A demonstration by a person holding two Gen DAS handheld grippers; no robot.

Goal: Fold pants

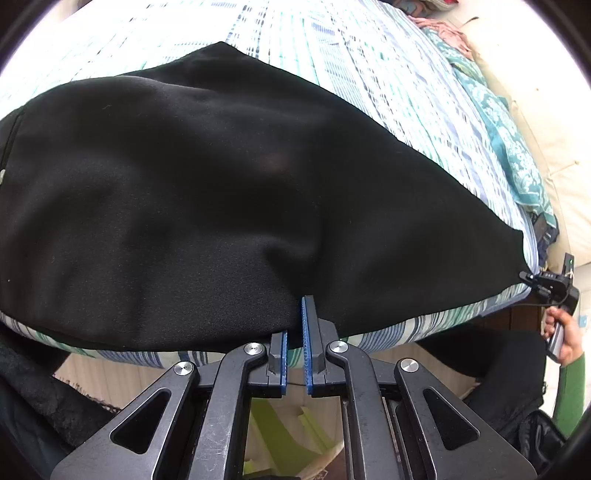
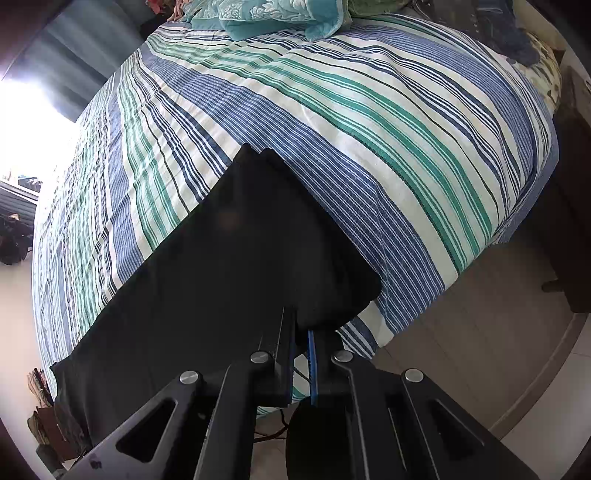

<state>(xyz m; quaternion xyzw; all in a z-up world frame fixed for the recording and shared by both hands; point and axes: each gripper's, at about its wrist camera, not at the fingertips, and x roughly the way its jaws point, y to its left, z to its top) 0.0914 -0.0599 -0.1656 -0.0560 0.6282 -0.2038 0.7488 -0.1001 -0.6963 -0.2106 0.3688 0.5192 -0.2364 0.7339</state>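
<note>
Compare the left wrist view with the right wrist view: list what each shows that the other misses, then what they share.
Left wrist only: the person's right hand in a green sleeve, holding the right gripper at the far corner of the black pants.

Right wrist only: tiled floor and the two stacked leg ends of the pants.

Both: black pants on the striped bedsheet, teal patterned fabric, and the left gripper pinching cloth.
</note>
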